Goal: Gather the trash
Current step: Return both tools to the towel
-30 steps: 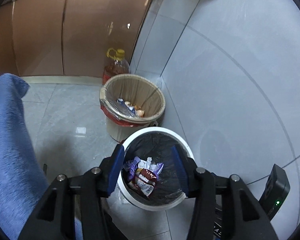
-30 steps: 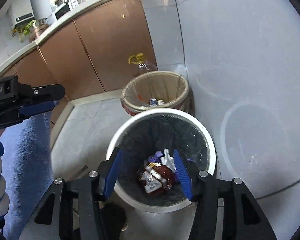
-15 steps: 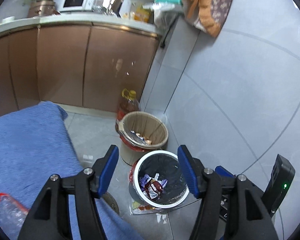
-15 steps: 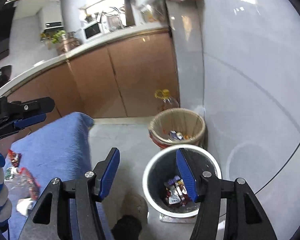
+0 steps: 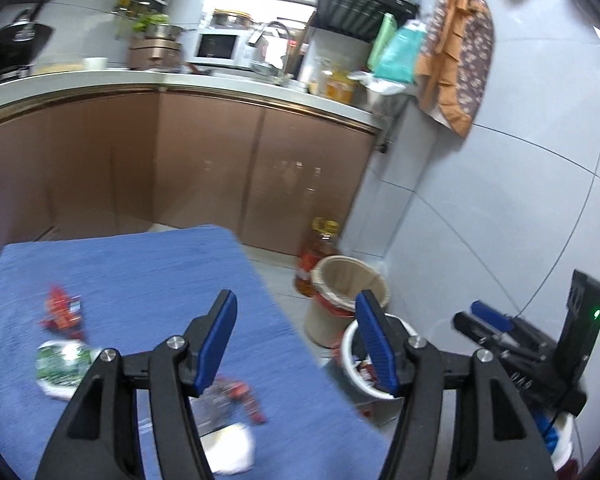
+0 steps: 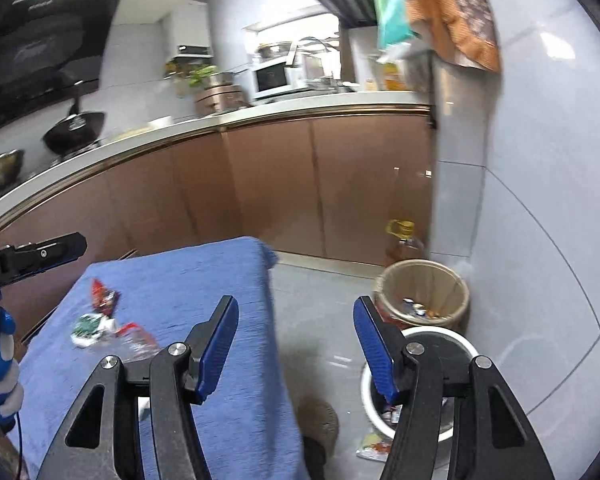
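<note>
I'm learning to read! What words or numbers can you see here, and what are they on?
"...t.AI", cut off at the edge: side of the left tool, right wrist view.
Range hood logo: too blurred.
Red wrapper, green wrapper, oil bottle label: too blurred.

Little can be read; on the black body of the left gripper [image 6: 36, 258], at the far left edge of the right wrist view, white letters cut off by the frame end in "AI", with unclear characters before them; on the range hood [image 6: 52, 28] at the upper left there is a small pale brand mark, too blurred to make out; the red wrapper [image 5: 60, 312], the green-and-white packet [image 5: 62, 364] on the blue cloth [image 5: 140, 280] and the label on the oil bottle [image 5: 318, 256] carry print, all too blurred to read.
</note>
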The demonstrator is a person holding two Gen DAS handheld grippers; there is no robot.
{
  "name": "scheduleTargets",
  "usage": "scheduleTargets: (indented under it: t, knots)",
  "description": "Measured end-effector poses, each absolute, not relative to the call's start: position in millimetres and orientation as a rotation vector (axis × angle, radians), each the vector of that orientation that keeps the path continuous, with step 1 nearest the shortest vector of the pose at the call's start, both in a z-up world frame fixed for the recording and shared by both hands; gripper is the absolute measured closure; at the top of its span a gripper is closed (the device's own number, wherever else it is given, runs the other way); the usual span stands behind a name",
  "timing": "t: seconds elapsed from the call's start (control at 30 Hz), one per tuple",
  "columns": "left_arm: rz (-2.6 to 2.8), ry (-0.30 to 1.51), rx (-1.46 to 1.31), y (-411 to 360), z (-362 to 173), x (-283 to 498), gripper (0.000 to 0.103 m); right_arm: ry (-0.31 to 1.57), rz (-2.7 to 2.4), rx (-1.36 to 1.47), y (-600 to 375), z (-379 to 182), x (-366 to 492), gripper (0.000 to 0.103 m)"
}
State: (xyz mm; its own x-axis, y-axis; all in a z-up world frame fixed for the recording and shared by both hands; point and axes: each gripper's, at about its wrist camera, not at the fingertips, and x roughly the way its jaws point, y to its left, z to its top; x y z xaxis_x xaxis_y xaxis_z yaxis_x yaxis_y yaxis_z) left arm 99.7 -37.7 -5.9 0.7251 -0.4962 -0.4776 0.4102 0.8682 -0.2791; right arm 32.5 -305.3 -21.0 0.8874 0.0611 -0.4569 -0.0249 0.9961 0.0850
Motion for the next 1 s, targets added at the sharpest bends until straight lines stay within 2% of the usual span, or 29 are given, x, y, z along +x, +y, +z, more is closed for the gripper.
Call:
scheduleTargets:
  t: [0.43, 0.57, 1.0]
  knots:
    - [-0.249, 0.599, -0.222, 113, -49, 47, 0.043, 0.479, 0.167, 0.007, -245, -11, 20, 0.046]
    - [-0.182, 0.615, -0.254, 146, -64, 41, 0.039, 0.502, 0.207, -0.007, -232, -17, 23, 0.046]
    - [-0.131, 0.700, -0.291, 166, -106, 52, 0.039, 0.668, 0.403, -0.005, -184, -71, 45, 0.046]
